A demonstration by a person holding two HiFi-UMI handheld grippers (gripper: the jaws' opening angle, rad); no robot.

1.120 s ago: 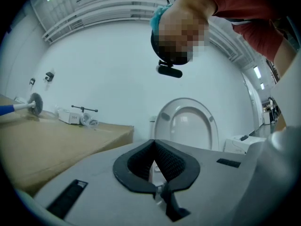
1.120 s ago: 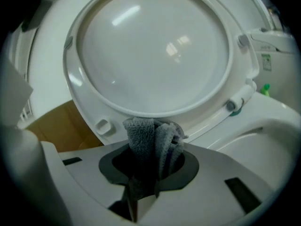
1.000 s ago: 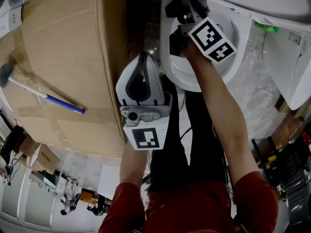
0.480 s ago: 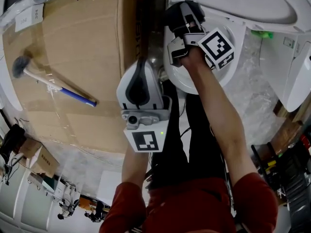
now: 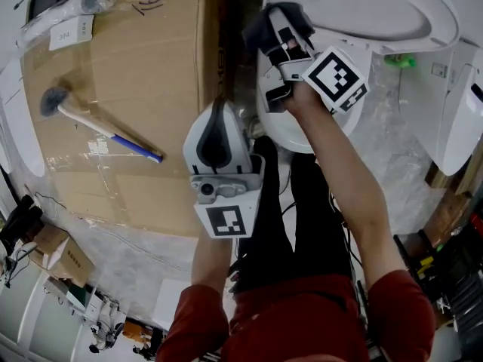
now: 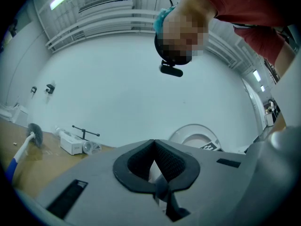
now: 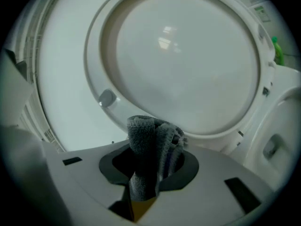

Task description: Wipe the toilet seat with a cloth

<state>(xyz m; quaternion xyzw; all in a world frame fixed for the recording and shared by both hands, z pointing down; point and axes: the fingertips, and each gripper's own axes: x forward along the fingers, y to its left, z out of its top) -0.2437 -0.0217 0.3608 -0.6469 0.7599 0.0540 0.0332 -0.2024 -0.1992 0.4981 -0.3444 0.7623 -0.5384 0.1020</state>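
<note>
- Two claws are in view. The right claw [image 5: 278, 30] is clenched on a grey cloth [image 7: 146, 145]. The left claw [image 6: 154, 160] is clamped shut with nothing in it.
- Bunched upright between the right jaws, the cloth pokes past their tips toward the toilet.
- Straight ahead of the right claw and just above the cloth is the seat [image 7: 101, 74], which seems tipped up. Its oval runs across the claw's line, not along it. Cloth and ring look near, but I see no contact.
- Of the two hands the right is plainly nearer, so the wipe looks to be its job. The left claw hangs back beside the bowl [image 5: 302, 130].
- Only the right gripper view shows the gap between cloth and ring, and a small bumper [image 7: 107, 98] on the ring.
- Only the head view shows both claws at once, with a brush [image 5: 98, 127] well off to the left on cardboard [image 5: 151, 59].
- Beyond the left claw's tips, the left gripper view gives just a small, far toilet.
</note>
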